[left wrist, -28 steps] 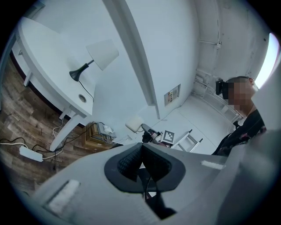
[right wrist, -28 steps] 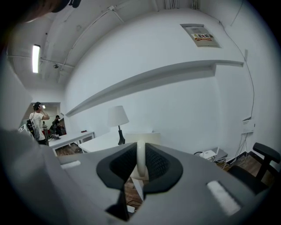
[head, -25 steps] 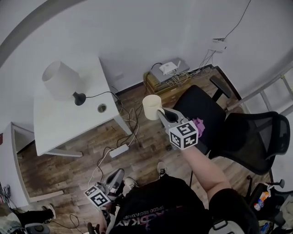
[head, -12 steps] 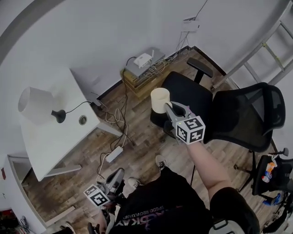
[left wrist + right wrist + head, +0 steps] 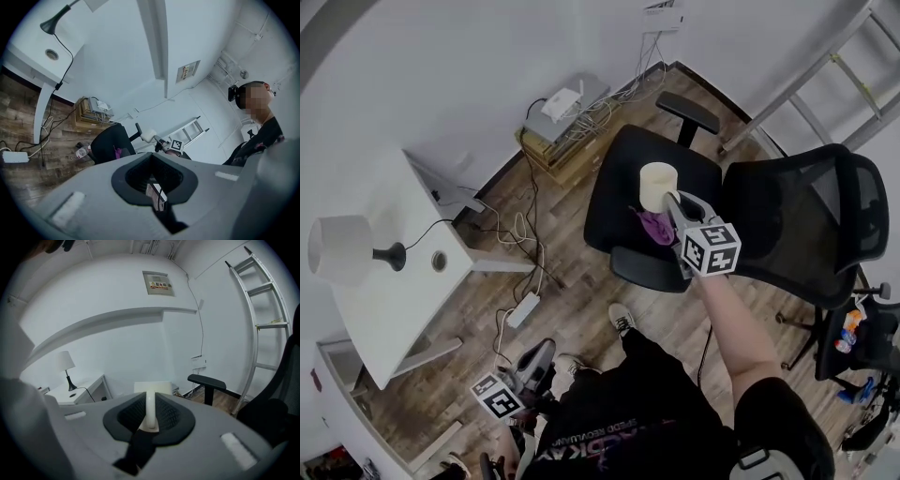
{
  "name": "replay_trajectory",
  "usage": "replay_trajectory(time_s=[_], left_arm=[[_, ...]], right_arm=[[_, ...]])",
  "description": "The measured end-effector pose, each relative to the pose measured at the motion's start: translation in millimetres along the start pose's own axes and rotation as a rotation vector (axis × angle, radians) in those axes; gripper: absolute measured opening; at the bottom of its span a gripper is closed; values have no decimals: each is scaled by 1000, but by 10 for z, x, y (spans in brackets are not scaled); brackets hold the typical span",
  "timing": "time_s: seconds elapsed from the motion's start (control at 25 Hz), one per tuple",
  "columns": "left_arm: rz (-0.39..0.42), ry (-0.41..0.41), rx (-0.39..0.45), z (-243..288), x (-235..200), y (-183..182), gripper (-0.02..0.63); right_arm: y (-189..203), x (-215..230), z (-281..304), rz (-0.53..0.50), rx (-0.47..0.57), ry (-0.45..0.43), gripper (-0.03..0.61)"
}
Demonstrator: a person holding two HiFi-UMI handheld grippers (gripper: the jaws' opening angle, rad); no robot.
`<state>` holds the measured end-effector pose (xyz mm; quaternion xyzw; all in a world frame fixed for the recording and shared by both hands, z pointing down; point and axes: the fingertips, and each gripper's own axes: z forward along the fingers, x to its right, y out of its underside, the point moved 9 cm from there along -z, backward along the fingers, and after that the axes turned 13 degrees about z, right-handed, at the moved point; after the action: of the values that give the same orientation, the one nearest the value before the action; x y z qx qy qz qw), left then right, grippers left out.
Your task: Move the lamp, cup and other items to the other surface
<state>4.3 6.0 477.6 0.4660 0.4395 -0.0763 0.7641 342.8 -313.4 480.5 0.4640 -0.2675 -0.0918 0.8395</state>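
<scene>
Item 1. Right gripper: jaws nearly together and pinching the handle of the cup. It is holding the pale cup upright in the air over the seat of the chair; the cup is not touching the seat.

Item 2. Left gripper: is hanging low beside the person's leg, jaws drawn together, gripping nothing.

Item 3. Lamp: pale shade, dark stem and base; is standing on the white table, well apart from the chair, its cord trailing off the table edge.

Item 4. Purple cloth: is lying on the black seat, just below the cup.

Item 5. Writing:
- Each gripper's cube is showing black-and-white square markers, no letters.
- A wall plaque is carrying a red strip and small print, too small to read.
- The print on the person's dark shirt is appearing upside down and cannot be read reliably.

Item 6. Ladder: is leaning by the wall behind the chair.
</scene>
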Motion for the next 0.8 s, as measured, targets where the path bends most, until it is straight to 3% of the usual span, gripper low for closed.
replay_trajectory(time_s=[0.24,0.48,0.8], left_arm=[[-34,-56,-19,239,11,60,-8],[-73,-137,-34,270,106,177,-8],[-133,-268,-38,-66,121,315,-8]], right_arm=[[73,609,314,39,-35,63,48],[425,1105,845,12,-140,108,48],[744,1364,1452,72,-226,175,48]])
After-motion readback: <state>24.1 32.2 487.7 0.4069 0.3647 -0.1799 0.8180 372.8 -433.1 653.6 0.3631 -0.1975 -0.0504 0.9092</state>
